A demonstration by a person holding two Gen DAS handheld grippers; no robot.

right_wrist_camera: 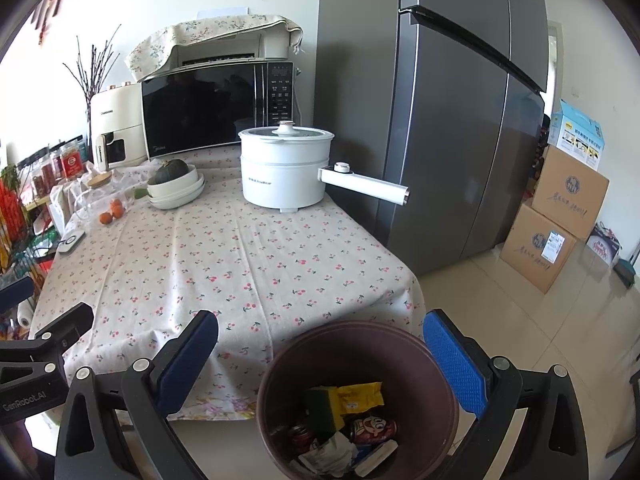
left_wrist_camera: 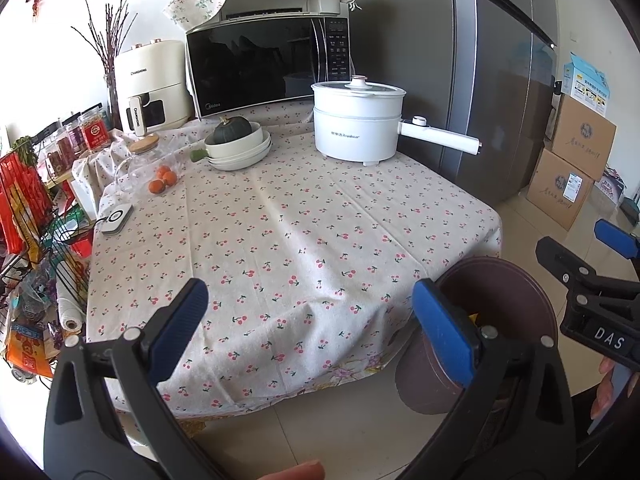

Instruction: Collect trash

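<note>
A brown round trash bin (right_wrist_camera: 280, 392) stands on the floor at the table's near right corner. Inside it lie a yellow snack packet (right_wrist_camera: 360, 394), a green wrapper, a red can (right_wrist_camera: 374, 428) and crumpled white paper. My right gripper (right_wrist_camera: 320, 368) hovers open above the bin with nothing between its fingers. My left gripper (left_wrist_camera: 316, 328) is open over the near edge of the cherry-print tablecloth (left_wrist_camera: 288, 232), also empty. In the left wrist view the bin (left_wrist_camera: 516, 304) sits behind the left gripper's right finger, and the right gripper's black frame shows at the right edge.
At the table's back stand a white electric pot (left_wrist_camera: 354, 124) with a long handle, a microwave (left_wrist_camera: 264, 68), an air fryer (left_wrist_camera: 152, 84), stacked bowls with a green squash (left_wrist_camera: 236, 140), several oranges (left_wrist_camera: 162, 180) and a glass jar. A grey fridge (right_wrist_camera: 452, 120) and cardboard boxes (right_wrist_camera: 556, 220) stand right; wire rack left.
</note>
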